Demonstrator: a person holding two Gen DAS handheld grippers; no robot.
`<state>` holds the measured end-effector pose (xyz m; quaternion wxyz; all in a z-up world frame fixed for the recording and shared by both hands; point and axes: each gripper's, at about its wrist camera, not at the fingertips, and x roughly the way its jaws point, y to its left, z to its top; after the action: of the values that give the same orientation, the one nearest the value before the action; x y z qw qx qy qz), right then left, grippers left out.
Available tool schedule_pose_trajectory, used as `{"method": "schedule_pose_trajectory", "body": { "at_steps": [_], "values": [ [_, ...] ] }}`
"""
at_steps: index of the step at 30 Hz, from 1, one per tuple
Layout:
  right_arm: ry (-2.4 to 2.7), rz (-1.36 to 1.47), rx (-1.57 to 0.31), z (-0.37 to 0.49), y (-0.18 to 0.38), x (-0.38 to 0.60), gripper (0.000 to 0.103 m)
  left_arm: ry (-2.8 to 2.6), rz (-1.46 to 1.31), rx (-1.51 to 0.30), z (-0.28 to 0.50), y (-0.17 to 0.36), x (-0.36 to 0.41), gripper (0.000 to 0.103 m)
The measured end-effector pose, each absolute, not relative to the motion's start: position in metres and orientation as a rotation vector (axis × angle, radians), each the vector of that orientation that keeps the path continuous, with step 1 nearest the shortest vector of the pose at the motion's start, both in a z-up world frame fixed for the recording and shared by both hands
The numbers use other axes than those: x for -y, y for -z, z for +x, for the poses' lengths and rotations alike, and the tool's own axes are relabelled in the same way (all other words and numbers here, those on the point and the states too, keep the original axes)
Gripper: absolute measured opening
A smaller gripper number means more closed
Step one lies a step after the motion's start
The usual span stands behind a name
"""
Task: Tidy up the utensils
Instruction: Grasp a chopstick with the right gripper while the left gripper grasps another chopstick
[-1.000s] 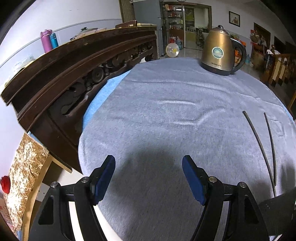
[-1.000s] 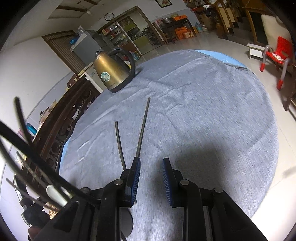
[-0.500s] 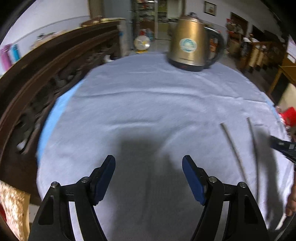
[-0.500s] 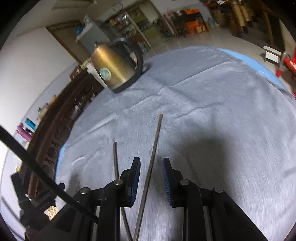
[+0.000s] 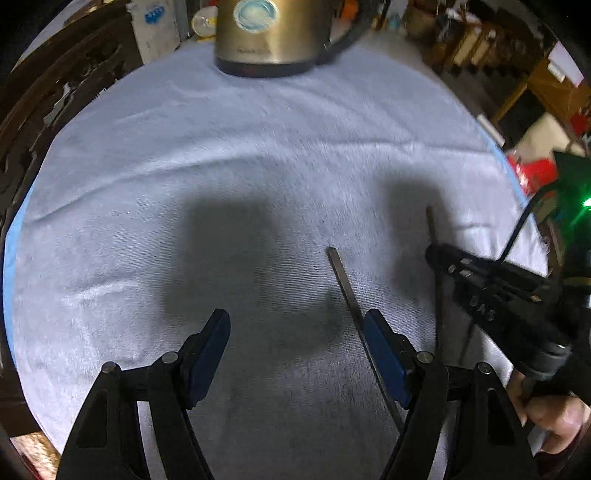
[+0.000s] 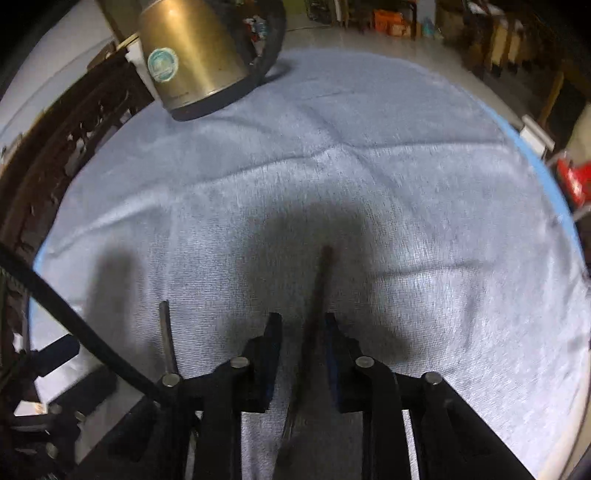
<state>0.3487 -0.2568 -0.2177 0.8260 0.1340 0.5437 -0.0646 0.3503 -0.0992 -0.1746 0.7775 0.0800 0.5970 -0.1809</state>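
Through the left wrist camera, the left gripper (image 5: 297, 345) stood wide open with nothing between its blue pads. One dark chopstick (image 5: 352, 302) lay on the grey cloth (image 5: 258, 147) just ahead of its right-hand finger and ran back beneath that finger; a second chopstick (image 5: 431, 230) lay further to that side, its near part hidden by the right gripper (image 5: 436, 254), which reached in from the edge of the frame. A second before, both sticks had been well off to the side of this tool and the brass kettle (image 5: 269, 33) far ahead; now the kettle sat close ahead and the nearer stick was at the finger, so the tool had swung across toward the pair.

Through the right wrist camera, the right gripper (image 6: 303, 332) pointed steeply down at the cloth with the second chopstick (image 6: 319, 291) running between its pads. Its jaws had just been closing, and the gap was narrow, but blur hid whether the pads yet pressed on the stick. The first chopstick (image 6: 166, 332) lay to this tool's left, beside the other tool.

In my judgement each tool was lining up on its own stick, the right one nearer to a grasp; gathering the pair was not yet done.
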Motion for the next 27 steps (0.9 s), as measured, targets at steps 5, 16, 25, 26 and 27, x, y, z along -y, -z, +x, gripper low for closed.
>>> {"method": "schedule_pose_trajectory", "body": {
  "at_steps": [5, 16, 25, 26, 27],
  "values": [
    [0.092, 0.276, -1.148, 0.358, 0.218, 0.265, 0.006, 0.389, 0.223, -1.35, 0.355, 0.187, 0.119, 0.075],
    [-0.057, 0.414, -0.971, 0.366, 0.227, 0.296, 0.006, 0.381, 0.306, -1.3, 0.358, 0.2, 0.153, 0.043],
    [-0.132, 0.544, -0.933, 0.365, 0.236, 0.313, 0.006, 0.37, 0.232, -1.245, 0.361, 0.195, 0.147, 0.009],
    [-0.138, 0.56, -0.93, 0.366, 0.236, 0.314, 0.006, 0.371, 0.225, -1.236, 0.36, 0.193, 0.144, 0.009],
    [-0.146, 0.581, -0.924, 0.366, 0.237, 0.317, 0.006, 0.372, 0.218, -1.224, 0.359, 0.189, 0.142, 0.006]
  ]
}}
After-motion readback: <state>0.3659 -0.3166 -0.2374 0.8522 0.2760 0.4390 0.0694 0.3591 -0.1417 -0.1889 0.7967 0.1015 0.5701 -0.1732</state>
